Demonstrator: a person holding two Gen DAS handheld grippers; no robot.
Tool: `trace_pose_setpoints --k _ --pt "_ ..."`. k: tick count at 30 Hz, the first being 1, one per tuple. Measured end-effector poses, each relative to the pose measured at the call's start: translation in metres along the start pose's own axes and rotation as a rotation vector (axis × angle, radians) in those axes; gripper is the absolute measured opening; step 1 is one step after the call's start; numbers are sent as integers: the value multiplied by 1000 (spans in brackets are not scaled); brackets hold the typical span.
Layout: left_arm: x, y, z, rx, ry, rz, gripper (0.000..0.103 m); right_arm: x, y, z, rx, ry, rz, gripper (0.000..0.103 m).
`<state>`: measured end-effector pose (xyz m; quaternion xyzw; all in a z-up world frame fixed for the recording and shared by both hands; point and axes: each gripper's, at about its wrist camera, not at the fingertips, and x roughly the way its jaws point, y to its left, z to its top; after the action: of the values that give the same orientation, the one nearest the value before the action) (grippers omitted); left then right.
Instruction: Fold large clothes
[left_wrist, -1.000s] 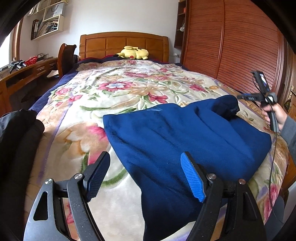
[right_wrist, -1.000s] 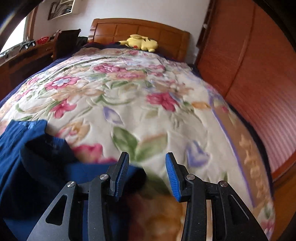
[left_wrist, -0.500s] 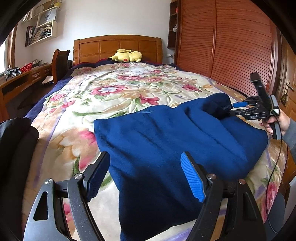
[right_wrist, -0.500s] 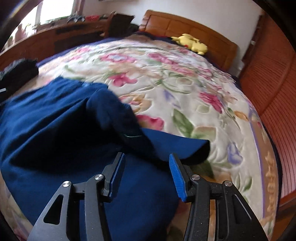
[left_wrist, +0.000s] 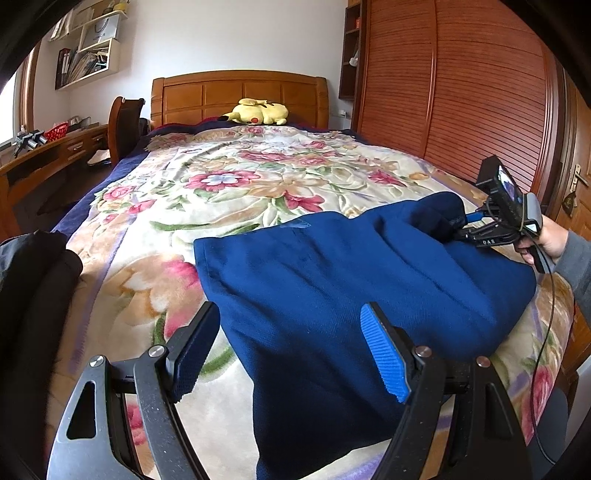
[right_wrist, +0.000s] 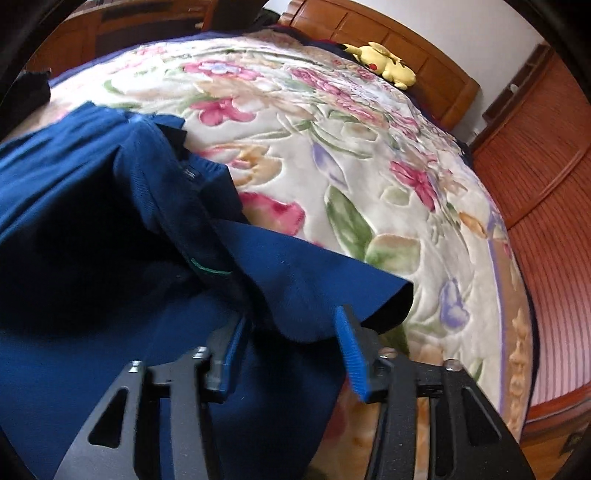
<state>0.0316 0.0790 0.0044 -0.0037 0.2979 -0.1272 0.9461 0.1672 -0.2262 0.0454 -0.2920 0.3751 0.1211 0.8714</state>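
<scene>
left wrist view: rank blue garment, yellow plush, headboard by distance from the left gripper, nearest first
1. Blue garment: lies on the bed straight ahead of the left gripper, its near part between the open jaws.
2. Yellow plush: far end of the bed, centre.
3. Headboard: just behind the plush, against the wall.

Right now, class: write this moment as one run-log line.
left gripper: open, above dark blue knit garment | right gripper: closing, garment's raised fold between fingers | floral blanket
</scene>
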Motion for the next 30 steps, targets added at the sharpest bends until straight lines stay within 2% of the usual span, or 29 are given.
trace_pose_setpoints --k 1,2,3,4,11,15,17,19,20,22,23,30 --pt "0 1 0 -1 0 2 79 1 0 4 -10 -2 -8 28" --pt "0 2 0 -3 2 3 79 1 -1 7 -16 -7 -11 22" --pt "1 3 0 -5 4 3 79 0 -2 11 -21 -15 -17 10" --pt "1 3 0 -7 6 5 79 0 -5 16 -18 -27 -22 6" --pt "5 3 -1 -1 17 11 79 6 -31 56 99 -111 -48 5" --pt "9 3 -3 4 27 19 79 29 -51 67 245 -68 -144 5" --pt "9 4 -4 4 29 24 79 40 -62 67 339 -37 -161 9" --pt "9 5 -4 1 30 25 79 46 -69 65 388 -16 -267 20" --pt "9 5 -5 0 31 26 79 46 -72 63 390 -20 -277 22" --pt "7 6 -5 -3 29 28 79 47 -75 57 397 -22 -234 47" --pt "7 7 -5 -5 28 28 79 45 -77 54 406 -21 -212 50" --pt "6 8 -4 -8 22 23 79 20 -81 8 395 -22 -53 50"
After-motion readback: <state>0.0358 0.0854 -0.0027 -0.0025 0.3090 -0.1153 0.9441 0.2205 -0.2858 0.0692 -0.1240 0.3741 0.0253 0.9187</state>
